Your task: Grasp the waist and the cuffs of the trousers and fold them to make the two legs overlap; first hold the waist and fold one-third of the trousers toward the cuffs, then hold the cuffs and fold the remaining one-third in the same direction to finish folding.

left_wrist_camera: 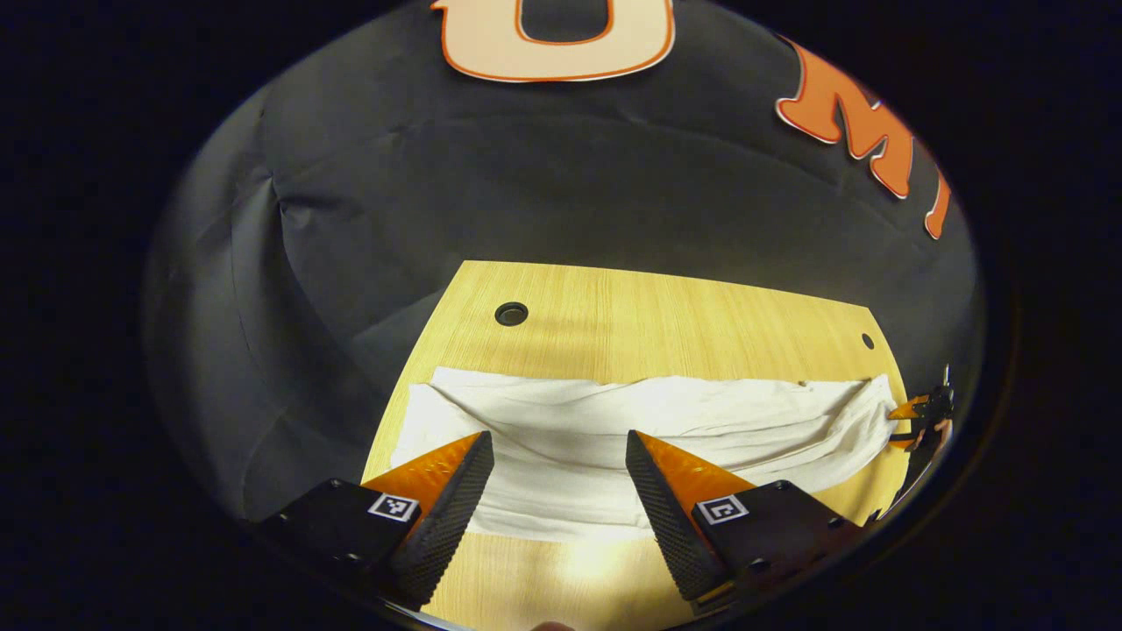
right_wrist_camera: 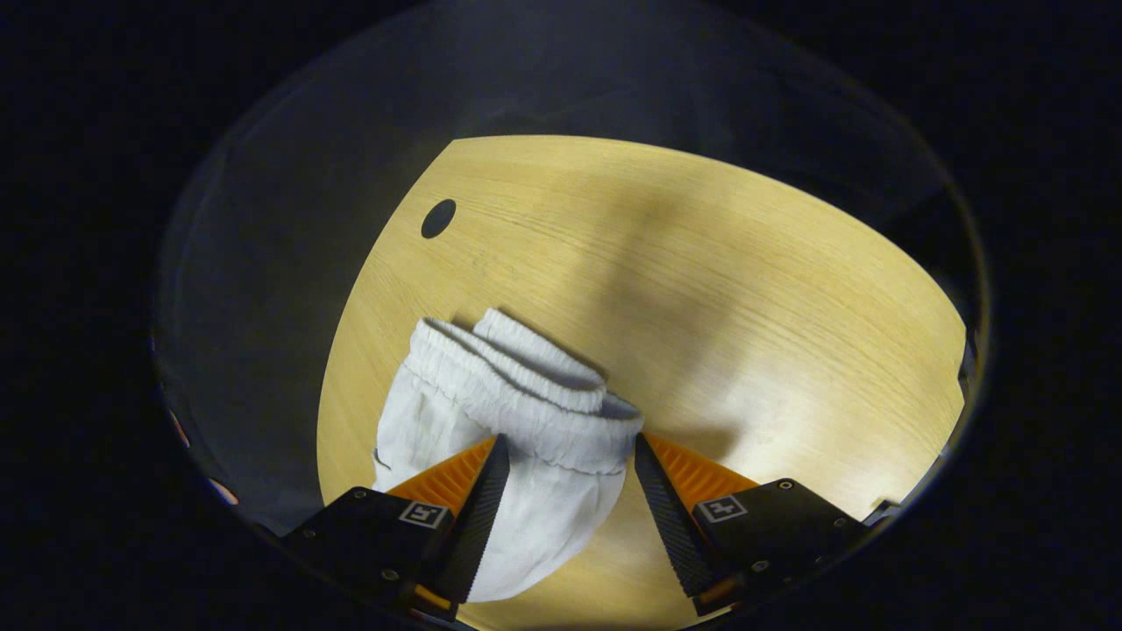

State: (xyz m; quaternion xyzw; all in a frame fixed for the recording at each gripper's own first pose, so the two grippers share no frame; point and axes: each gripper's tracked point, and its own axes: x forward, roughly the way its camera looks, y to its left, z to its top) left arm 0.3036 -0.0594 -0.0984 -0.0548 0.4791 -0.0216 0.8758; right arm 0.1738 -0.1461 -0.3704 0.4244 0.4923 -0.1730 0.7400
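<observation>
Trousers lie flat across the desk, legs seemingly already overlapped. Waist sits between the right hand-held gripper's spread fingers, likely lined up for the first fold. Left hand-held gripper, fingers apart, hovers over the cloth. A desk hole lies beyond; nothing blocks the fold path.

The left claw hangs with its ribbed fingers spread wide, gripping nothing. The right claw is likewise parted (fingers straddling, not pinching). Far off in the left gripper view, the right claw looks possibly closed.
</observation>
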